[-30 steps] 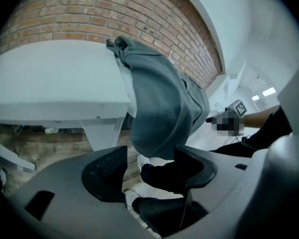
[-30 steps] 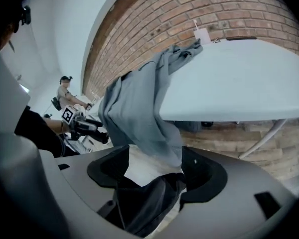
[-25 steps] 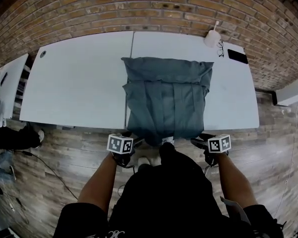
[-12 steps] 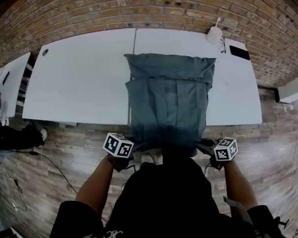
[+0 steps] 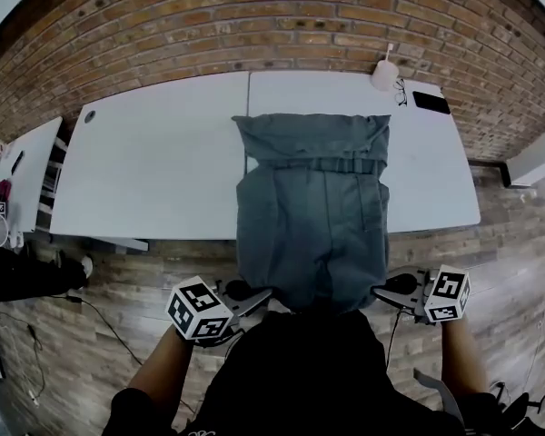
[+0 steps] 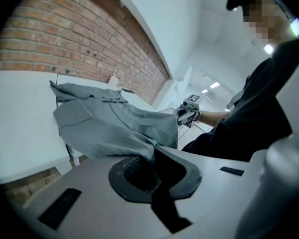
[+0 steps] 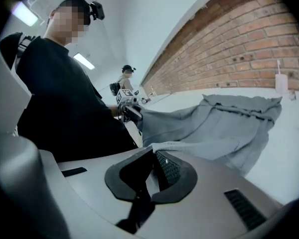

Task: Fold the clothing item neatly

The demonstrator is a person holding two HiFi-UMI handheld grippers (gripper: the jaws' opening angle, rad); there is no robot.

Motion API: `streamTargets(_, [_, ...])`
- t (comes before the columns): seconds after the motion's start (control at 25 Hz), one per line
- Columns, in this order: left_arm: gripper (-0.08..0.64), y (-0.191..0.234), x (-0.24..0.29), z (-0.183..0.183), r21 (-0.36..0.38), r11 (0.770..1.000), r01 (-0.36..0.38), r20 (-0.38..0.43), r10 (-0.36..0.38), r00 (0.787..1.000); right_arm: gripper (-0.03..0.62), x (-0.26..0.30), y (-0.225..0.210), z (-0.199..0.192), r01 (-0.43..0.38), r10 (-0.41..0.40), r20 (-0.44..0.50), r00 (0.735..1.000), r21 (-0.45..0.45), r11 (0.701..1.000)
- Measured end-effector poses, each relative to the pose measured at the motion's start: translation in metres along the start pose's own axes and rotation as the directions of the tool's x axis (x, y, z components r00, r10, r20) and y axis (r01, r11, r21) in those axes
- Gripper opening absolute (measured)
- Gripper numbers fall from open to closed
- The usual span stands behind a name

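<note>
White table [image 5: 154, 162] | grey garment [image 5: 309, 207] half on it, hem off edge | left claw [image 5: 257, 295], right claw [image 5: 382, 291] both clenched on hem

Bright, even indoor light fills my views; ceiling lights [image 6: 213, 85] glow beyond my left claw [image 6: 148, 158], and the white counter [image 5: 154, 162] ahead of both claws looks washed pale with hardly a shadow. Every picture bows hard toward its edges and darkens at the corners. My right claw [image 7: 157, 151] goes soft where it sits nearest the lens.
</note>
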State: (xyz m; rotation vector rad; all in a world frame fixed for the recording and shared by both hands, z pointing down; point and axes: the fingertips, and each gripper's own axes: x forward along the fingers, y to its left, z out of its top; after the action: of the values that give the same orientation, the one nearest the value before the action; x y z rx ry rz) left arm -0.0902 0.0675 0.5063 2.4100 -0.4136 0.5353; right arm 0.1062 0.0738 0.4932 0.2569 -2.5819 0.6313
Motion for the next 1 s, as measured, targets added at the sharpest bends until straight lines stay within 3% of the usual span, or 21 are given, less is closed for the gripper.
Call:
streamTargets(0.28, [0.012,-0.044,-0.045,0.078,0.171,0.984,0.044,0.146,-0.069,0.987,0.009,-0.020,0.037,0.102,-0.035,0.056,0.077,0.995,-0.245,0.969])
streamTargets(0.44, [0.012,-0.056,-0.077,0.133,0.219,0.973,0.069,0.236,-0.121,0.964,0.009,-0.042,0.050,0.163,-0.047,0.087,0.139,0.986,-0.266,0.963])
streamTargets(0.52, [0.012,-0.049,-0.090,0.160,0.220,0.975,0.039,0.281,-0.102,0.954,0.009,-0.057,0.038,0.187,-0.028,0.084,0.171,0.982,-0.309,0.951])
streamTargets(0.6, [0.012,-0.026,-0.097,0.184,0.210,0.977,-0.038,0.309,-0.029,0.951,0.009,-0.073,0.014,0.209,0.013,0.066,0.215,0.974,-0.349,0.937])
streamTargets(0.68, [0.012,0.008,-0.098,0.204,0.175,0.975,-0.136,0.321,0.074,0.944,0.009,-0.088,-0.024,0.227,0.085,0.002,0.272,0.962,-0.308,0.948])
streamTargets(0.8, [0.012,0.067,-0.095,0.228,0.090,0.965,-0.245,0.323,0.205,0.924,0.009,-0.104,-0.094,0.245,0.176,-0.113,0.334,0.936,-0.166,0.970])
streamTargets(0.92, [0.012,0.126,-0.084,0.249,0.004,0.954,-0.301,0.313,0.284,0.906,0.009,-0.112,-0.169,0.252,0.212,-0.202,0.364,0.909,0.013,0.977])
streamTargets(1.0, [0.012,0.164,-0.071,0.261,-0.063,0.951,-0.302,0.293,0.307,0.905,0.009,-0.110,-0.218,0.252,0.211,-0.240,0.365,0.899,0.120,0.970])
